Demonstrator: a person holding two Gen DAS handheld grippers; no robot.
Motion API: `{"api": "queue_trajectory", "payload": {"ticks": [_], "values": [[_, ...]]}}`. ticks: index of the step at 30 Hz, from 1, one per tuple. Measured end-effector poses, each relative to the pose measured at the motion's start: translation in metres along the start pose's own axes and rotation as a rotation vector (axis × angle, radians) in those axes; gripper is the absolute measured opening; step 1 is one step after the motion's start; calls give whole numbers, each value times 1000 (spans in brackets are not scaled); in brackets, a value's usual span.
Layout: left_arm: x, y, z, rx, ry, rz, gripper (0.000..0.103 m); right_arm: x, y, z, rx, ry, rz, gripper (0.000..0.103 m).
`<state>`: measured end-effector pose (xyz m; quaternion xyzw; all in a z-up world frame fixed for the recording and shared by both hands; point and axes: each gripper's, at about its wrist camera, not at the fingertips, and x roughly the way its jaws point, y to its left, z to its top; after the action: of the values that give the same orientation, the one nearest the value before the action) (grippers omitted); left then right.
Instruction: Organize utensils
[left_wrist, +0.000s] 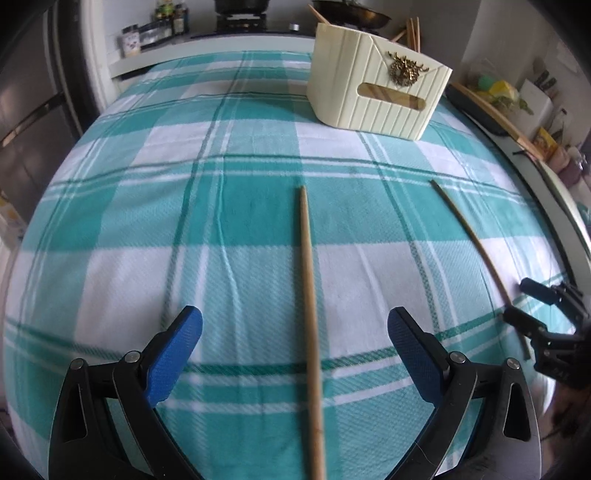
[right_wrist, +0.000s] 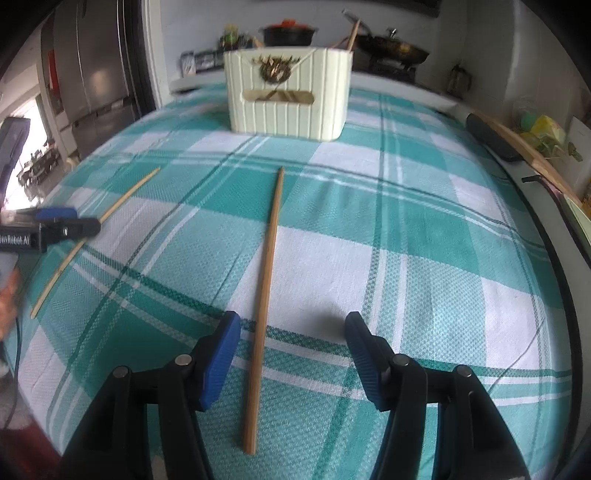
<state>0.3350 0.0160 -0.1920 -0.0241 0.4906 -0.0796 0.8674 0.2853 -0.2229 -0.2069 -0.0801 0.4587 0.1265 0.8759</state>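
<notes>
Teal-and-white checked cloth (left_wrist: 155, 229) covers the whole worktop, and both sets of tongs hang over its near edge, pointing steeply down.

Closest in, the left tongs (left_wrist: 295, 354) stand wide, blue pads apart, with a pale chopstick (left_wrist: 308, 295) lying on the cloth between them; no pad touches it. It runs straight away from the camera, tip toward the far end.

Over to the right tongs (right_wrist: 291, 350): also parted, at a middling spread, nothing gripped. A darker chopstick (right_wrist: 267, 280) lies on the cloth between these pads, nearer the left one, clear of both, and angles slightly rightward as it goes away.

From the left camera that darker chopstick shows off to the right, its near end passing by the right tongs. From the right camera the pale one lies off to the left, under the left tongs. The two sticks are well apart.

Further back, a cream ribbed basket (left_wrist: 373, 99) stands upright on the cloth, a gold ornament (left_wrist: 404, 70) on its front above a slot handle. Wooden sticks poke up from behind its rim.

Beyond it, a stove with a dark pot (right_wrist: 290, 33) and a wok (right_wrist: 391, 50), jars alongside, and a steel fridge (right_wrist: 96, 74) at the left.
</notes>
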Motion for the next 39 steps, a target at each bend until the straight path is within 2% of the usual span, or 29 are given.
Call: {"api": "queue_trajectory", "payload": {"ticks": [2, 5, 9, 12, 13, 14, 15, 16, 17, 21, 23, 27, 32, 35, 39], "values": [[6, 2, 11, 33, 47, -11, 99, 4, 1, 15, -46, 103, 36, 60], [16, -2, 23, 98, 91, 7, 92, 15, 6, 34, -94, 186, 92, 60], [31, -8, 35, 148, 141, 20, 83, 34, 13, 60, -131, 219, 96, 60], [38, -12, 45, 163, 159, 43, 73, 52, 14, 88, -105, 215, 94, 59], [39, -13, 48, 164, 162, 42, 63, 56, 13, 94, -94, 212, 92, 52], [39, -14, 52, 166, 159, 41, 48, 63, 12, 102, -82, 210, 85, 41], [39, -16, 53, 167, 157, 37, 38, 66, 10, 108, -74, 193, 68, 33], [38, -17, 55, 170, 154, 35, 15, 70, 9, 113, -60, 191, 60, 19], [39, -18, 55, 174, 155, 34, 7, 73, 6, 117, -45, 187, 61, 7], [33, -20, 55, 165, 119, 24, 6, 70, 1, 123, 0, 164, 70, 6], [15, -18, 56, 142, 63, -8, 5, 53, -3, 123, 18, 114, 93, 6], [-34, -15, 56, 107, -58, -74, 5, -11, -8, 120, 37, -35, 135, 6], [-102, -14, 48, 111, -206, -149, 5, -90, -12, 106, 33, -185, 163, 6], [-127, -14, 44, 116, -265, -176, 5, -120, -13, 100, 31, -252, 154, 6], [-145, -15, 46, 109, -323, -203, 5, -138, -21, 99, 51, -318, 152, 6]]}}
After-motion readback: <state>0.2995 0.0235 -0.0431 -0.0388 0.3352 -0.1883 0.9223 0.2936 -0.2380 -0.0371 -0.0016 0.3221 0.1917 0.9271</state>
